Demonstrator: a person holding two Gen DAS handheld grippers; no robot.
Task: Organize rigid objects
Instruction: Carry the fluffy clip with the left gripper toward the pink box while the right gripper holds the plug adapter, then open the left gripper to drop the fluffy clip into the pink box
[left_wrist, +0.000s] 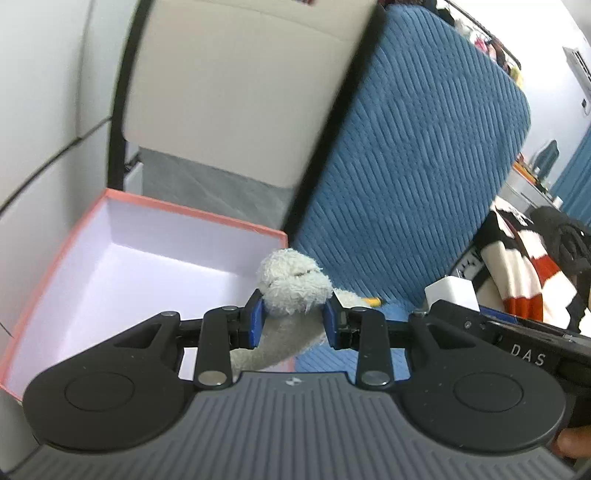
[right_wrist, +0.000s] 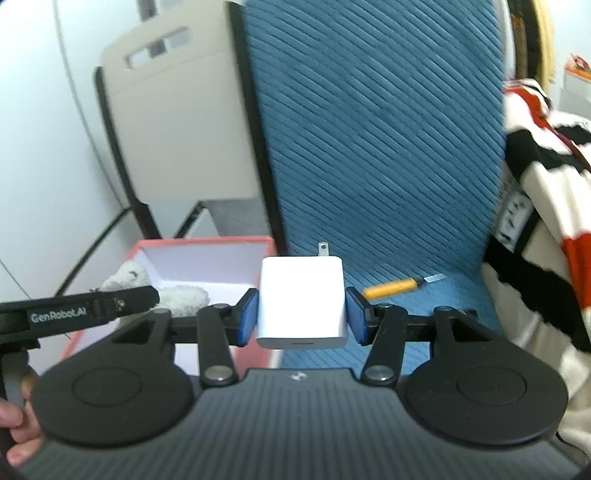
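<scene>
My left gripper (left_wrist: 294, 321) is shut on a grey-white plush toy (left_wrist: 291, 288) and holds it over the right rim of an open pink box with a white inside (left_wrist: 122, 254). My right gripper (right_wrist: 302, 314) is shut on a white plug charger (right_wrist: 302, 302) with its metal prong pointing away, above the blue seat just right of the box (right_wrist: 199, 242). The plush (right_wrist: 173, 295) also shows in the right wrist view over the box. A yellow utility knife (right_wrist: 395, 287) lies on the blue cushion (right_wrist: 369, 147); its end (left_wrist: 373, 302) shows in the left wrist view.
A blue ribbed chair cushion (left_wrist: 406, 166) rises behind. A beige folding chair (left_wrist: 236, 92) stands behind the box by a white wall. A striped black, white and orange cloth (right_wrist: 546, 184) hangs at the right.
</scene>
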